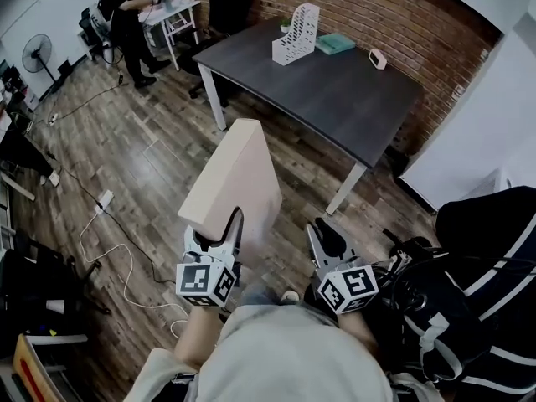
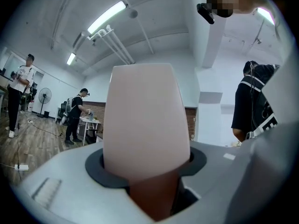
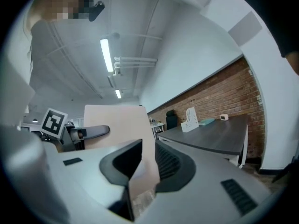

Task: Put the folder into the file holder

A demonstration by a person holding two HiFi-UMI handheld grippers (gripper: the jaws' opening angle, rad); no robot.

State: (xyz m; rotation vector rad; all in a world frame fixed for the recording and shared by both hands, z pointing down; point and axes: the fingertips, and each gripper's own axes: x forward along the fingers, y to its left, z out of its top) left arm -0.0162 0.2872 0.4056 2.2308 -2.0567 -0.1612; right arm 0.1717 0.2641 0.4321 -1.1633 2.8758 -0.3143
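One dark grey table (image 1: 335,99) takes the upper centre and right of the head view, set against a brick wall (image 1: 402,23). The beige folder (image 1: 239,174) is next in size. It is held in the air at frame centre, near the table's front edge but apart from it and not yet at the holder.

The white file holder (image 1: 296,33) stands upright on the table at upper centre. A flat teal item (image 1: 335,43) lies just right of it, and a small white object (image 1: 378,58) lies further right.

Left gripper (image 1: 228,229), lower centre-left: jaws clenched on the folder's near end, and in its own view the folder fills the gap.

Right gripper (image 1: 322,231), lower centre-right: jaws slightly apart. In its own view a thin folder edge stands between them, not pinched.
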